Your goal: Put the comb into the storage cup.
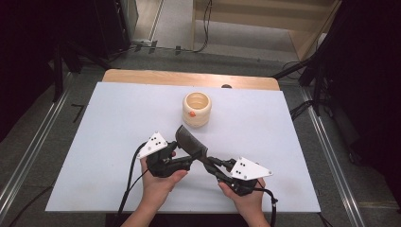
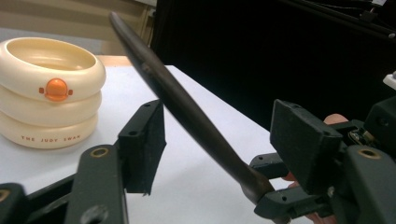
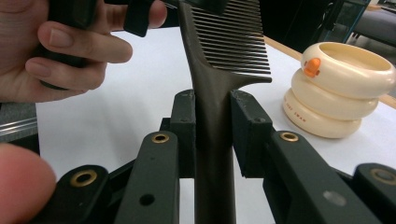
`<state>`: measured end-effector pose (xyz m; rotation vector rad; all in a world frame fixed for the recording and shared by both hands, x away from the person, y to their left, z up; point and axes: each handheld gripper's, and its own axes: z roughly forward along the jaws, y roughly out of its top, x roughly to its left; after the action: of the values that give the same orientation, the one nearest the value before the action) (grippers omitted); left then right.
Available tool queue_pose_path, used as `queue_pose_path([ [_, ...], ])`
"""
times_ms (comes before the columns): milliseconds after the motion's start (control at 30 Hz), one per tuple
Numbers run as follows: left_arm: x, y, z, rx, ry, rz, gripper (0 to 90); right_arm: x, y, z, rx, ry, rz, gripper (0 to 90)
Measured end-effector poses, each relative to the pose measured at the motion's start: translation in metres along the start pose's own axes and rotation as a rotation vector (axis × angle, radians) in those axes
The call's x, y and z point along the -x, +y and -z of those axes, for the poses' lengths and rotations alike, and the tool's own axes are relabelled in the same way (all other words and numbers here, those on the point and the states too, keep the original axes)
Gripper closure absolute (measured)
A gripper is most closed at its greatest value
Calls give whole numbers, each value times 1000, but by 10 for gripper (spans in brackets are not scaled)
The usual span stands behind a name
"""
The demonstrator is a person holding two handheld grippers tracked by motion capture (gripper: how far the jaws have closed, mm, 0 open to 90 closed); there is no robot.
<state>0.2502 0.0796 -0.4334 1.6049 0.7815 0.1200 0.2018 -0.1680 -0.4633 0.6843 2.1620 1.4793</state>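
White table cover (image 1: 108, 137): flat sheet over a wooden table (image 1: 142, 75), bare along its left part.

Left gripper (image 1: 182, 158): held in the person's left hand (image 1: 158, 182), left of centre near the front edge. Its jaws stand apart on either side of the comb's toothed end, neither pad pressing on it; in the left gripper view (image 2: 219, 140) the comb passes through the gap between them.

Comb (image 1: 191, 144): dark, long-handled, lifted off the cover and slanting from the toothed head at upper left to the handle at lower right, in front of the holder.

Cream ringed holder (image 1: 196, 109): three stacked rings, open top, small orange button on its side, upright on the cover beyond the comb, apart from both grippers.

Right gripper (image 1: 215, 165): in the right hand (image 1: 246, 201), jaws clamped on the comb's handle just below the teeth (image 3: 212, 135).
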Motion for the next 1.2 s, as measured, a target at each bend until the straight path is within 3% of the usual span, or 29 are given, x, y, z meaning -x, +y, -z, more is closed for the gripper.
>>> queue_pose_path([
  [200,-1,0,-2,-12,17,25,477,-4,0,-4,3,3,8,704],
  [433,-2,1,-1,-8,7,57,545,-8,0,-7,10,0,10,703],
  [633,-3,2,0,-7,17,61,620,-9,0,-8,21,-3,13,703],
  [1000,-5,3,3,-1,-3,76,742,-12,0,-8,31,-16,21,703],
  [1100,-6,3,3,4,-36,90,808,-12,-1,-9,32,-15,23,703],
  [1200,-11,3,3,12,-114,123,846,-13,-2,-10,35,-13,23,704],
])
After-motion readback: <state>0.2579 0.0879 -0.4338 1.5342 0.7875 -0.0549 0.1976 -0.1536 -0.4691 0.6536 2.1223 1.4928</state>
